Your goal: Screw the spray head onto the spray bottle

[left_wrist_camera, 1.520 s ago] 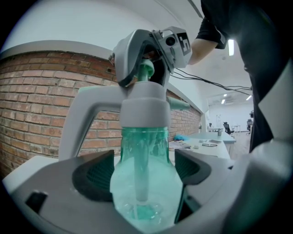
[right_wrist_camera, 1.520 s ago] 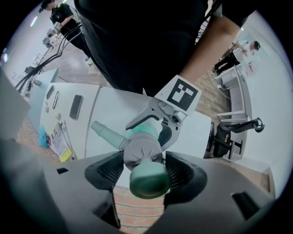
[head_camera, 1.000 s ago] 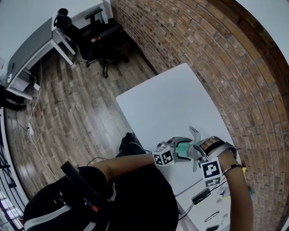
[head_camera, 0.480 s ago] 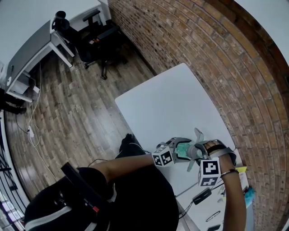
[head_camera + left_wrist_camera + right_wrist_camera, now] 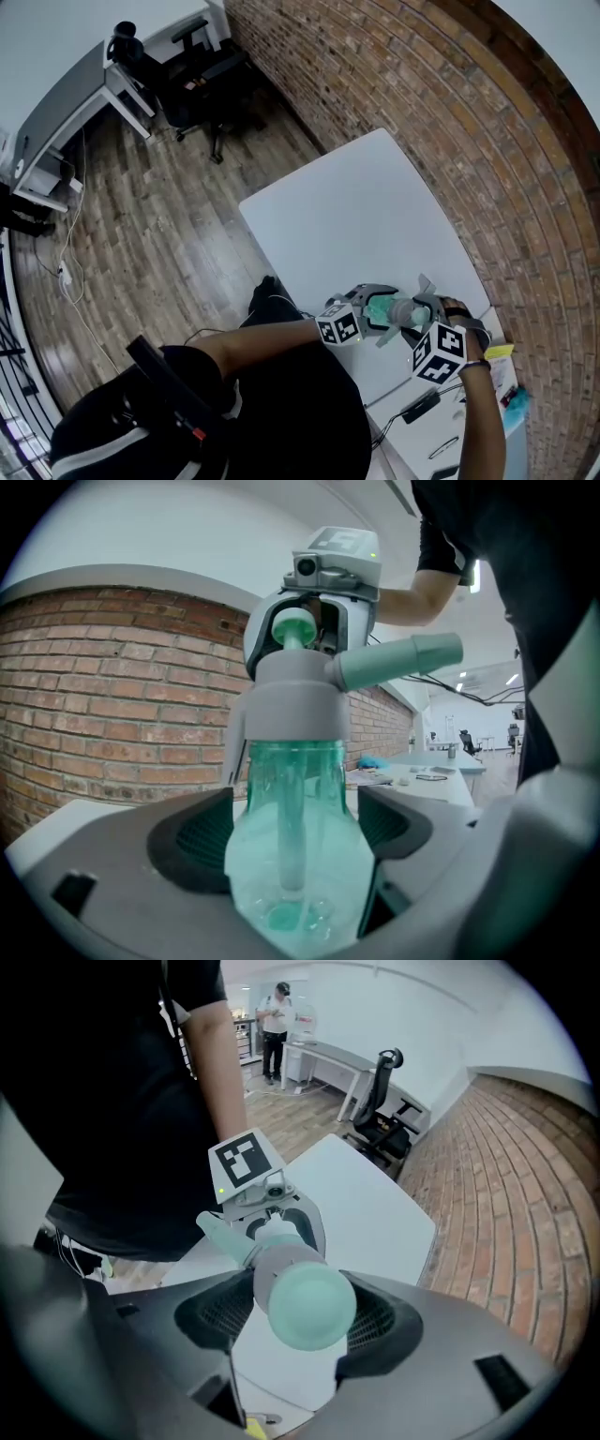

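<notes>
Left gripper held level over the table's near edge, jaws clamped on the upright bottle. Right gripper points steeply down above it, jaws pinching the head on the bottle's neck.

Translucent teal spray bottle; grey spray head, green cap; white table; red-brown brick wall.

likely an office: grey desk, black swivel chair, wood floor, brick wall
</notes>
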A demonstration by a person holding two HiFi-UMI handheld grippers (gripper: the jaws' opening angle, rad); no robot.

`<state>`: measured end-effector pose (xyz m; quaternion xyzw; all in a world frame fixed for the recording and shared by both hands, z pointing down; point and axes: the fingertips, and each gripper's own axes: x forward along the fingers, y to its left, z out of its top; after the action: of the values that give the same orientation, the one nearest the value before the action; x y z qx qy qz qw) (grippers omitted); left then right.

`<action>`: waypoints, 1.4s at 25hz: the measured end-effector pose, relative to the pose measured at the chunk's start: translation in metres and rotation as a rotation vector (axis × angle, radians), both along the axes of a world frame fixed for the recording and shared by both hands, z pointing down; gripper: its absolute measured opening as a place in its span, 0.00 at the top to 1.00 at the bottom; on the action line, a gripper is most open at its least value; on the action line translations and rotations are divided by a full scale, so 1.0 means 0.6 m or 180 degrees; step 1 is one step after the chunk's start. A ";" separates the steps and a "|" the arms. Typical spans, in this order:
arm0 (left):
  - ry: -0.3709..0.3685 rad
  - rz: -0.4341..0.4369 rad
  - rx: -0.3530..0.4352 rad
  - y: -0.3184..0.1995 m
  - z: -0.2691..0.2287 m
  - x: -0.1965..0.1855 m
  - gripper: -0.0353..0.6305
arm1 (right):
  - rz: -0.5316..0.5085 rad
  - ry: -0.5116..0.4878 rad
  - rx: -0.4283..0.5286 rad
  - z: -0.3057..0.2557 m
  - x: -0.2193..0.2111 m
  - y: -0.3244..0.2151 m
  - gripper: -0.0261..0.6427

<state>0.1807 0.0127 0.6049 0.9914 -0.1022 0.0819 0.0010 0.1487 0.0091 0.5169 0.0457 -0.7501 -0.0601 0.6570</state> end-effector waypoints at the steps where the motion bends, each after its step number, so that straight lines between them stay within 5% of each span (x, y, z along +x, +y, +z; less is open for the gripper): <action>1: -0.0001 -0.0004 0.0000 0.000 0.000 0.000 0.33 | 0.0107 -0.0028 0.0003 0.000 0.000 -0.001 0.54; 8: -0.0006 -0.0022 0.0001 0.000 -0.001 0.000 0.33 | 0.0954 -0.0242 0.0091 -0.004 0.002 -0.006 0.54; 12: -0.0006 -0.0023 -0.0005 0.000 0.000 -0.002 0.33 | 0.1045 -0.0320 0.0179 -0.004 0.000 -0.008 0.54; 20: -0.0001 -0.0024 -0.0001 -0.001 -0.001 0.000 0.33 | -0.0022 -0.0215 0.0263 -0.032 -0.008 0.002 0.54; 28: -0.0001 0.0014 -0.0043 -0.001 -0.001 0.000 0.33 | -0.1535 0.0551 0.0086 -0.008 -0.004 0.017 0.54; 35: -0.0001 0.0041 -0.0068 -0.002 0.001 0.000 0.33 | -0.1702 0.0703 0.0066 0.020 -0.001 0.015 0.54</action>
<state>0.1806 0.0118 0.6052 0.9919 -0.0950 0.0832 0.0111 0.1479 0.0179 0.5288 -0.1538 -0.6587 -0.2434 0.6951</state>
